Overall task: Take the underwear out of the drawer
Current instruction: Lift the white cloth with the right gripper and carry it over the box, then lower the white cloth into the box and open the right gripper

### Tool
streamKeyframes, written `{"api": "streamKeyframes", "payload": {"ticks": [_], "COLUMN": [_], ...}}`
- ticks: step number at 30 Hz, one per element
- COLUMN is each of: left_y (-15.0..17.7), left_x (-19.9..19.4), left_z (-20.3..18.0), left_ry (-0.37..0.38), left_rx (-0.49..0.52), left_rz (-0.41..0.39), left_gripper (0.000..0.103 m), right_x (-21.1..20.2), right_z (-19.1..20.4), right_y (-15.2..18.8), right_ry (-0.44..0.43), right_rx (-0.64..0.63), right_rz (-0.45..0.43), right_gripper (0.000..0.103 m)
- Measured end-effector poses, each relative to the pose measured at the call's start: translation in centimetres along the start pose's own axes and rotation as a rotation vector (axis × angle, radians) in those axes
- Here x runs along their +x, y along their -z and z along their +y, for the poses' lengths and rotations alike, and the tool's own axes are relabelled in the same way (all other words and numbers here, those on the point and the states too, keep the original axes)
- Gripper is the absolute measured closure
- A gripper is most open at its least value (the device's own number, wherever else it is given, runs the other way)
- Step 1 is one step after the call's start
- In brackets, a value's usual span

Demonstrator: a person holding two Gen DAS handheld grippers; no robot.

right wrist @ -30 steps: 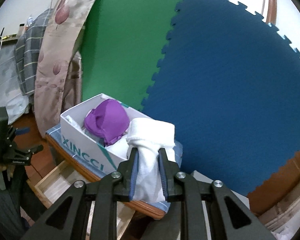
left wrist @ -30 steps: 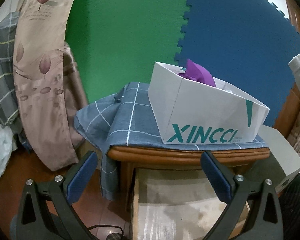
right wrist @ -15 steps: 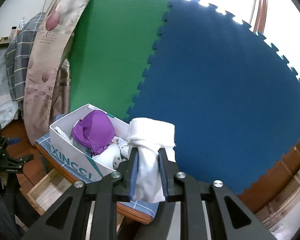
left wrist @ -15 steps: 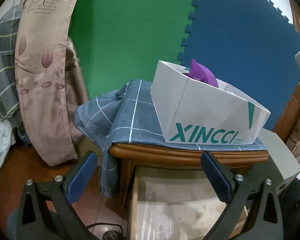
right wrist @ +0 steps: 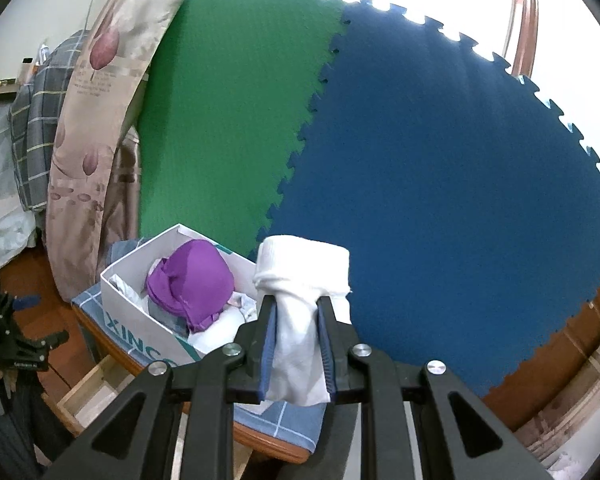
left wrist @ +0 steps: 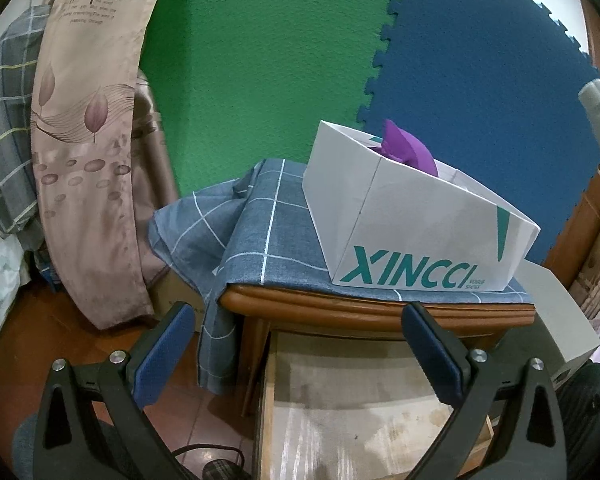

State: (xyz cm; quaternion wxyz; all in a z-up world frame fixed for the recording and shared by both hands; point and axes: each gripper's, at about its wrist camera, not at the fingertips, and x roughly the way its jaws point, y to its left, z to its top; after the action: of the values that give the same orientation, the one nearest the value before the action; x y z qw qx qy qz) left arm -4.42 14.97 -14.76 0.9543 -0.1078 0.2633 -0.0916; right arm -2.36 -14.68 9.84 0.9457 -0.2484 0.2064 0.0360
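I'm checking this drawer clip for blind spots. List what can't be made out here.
- Drawer interior: left wrist view, front part cut off by the bottom edge; right wrist view, the right tool covers most of it.
- Shoebox contents below the purple garment: left wrist view, box wall hides them.
- White bundle, lower end: right wrist view, hidden between the pads.

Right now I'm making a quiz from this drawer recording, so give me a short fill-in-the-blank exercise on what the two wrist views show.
1. The right claw is shut on a rolled garment whose colour is ____.
2. The white box bears the teal word ____.
3. The garment piled highest in the box is ____ in colour.
4. The left claw, above the open drawer, stands ____ and holds nothing.

Missing words: white; XINCCI; purple; open
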Motion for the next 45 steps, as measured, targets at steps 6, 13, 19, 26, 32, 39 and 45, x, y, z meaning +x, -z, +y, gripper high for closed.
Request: {"api": "streamKeyframes", "payload": {"ticks": [6,13,19,26,32,39,45], "left_y": [0.0,0.1,0.0,0.1,0.3,0.3,0.4], "left_x": [0.0,-0.4,-0.5,-0.7,-0.7,-0.6,-0.5], "left_z": [-0.1,0.2,0.6,0.7,0.7,0.6,0.3], "left_ry": [0.003,0.016,0.035,0.051,0.052,0.057,0.059], "left_rx": [-0.006,-0.019,-0.036,-0.033,-0.023,-0.012,-0.005], "left_rz": [0.0,-0.01,-0.011,-0.012,-0.008,0.001,0.001], "left_gripper": [0.001,0.001,0.001,0.001,0.001,0.001,0.001], "right_x": [1.5,6.0,10.8,15.2,18.4,21.8,22.8], "right_z": [0.0,-1.3,-0.3,4.1,4.5,1.7,1.9], "right_y": [-2.6,-6.8,-8.2,-7.9,-5.4,0.4,4.1], "right_ry": [-0.011,-0.033,-0.073,-0.125,-0.135,-0.134,-0.152], "right_rx": [0.009,0.08,0.141,0.104,0.151,0.294,0.312], "right_rz": [-0.02,-0.002,0.041,0.093,0.155,0.283,0.338], "right_gripper": [0.083,0.083,0.083,0.083,0.083,0.083,0.083]}}
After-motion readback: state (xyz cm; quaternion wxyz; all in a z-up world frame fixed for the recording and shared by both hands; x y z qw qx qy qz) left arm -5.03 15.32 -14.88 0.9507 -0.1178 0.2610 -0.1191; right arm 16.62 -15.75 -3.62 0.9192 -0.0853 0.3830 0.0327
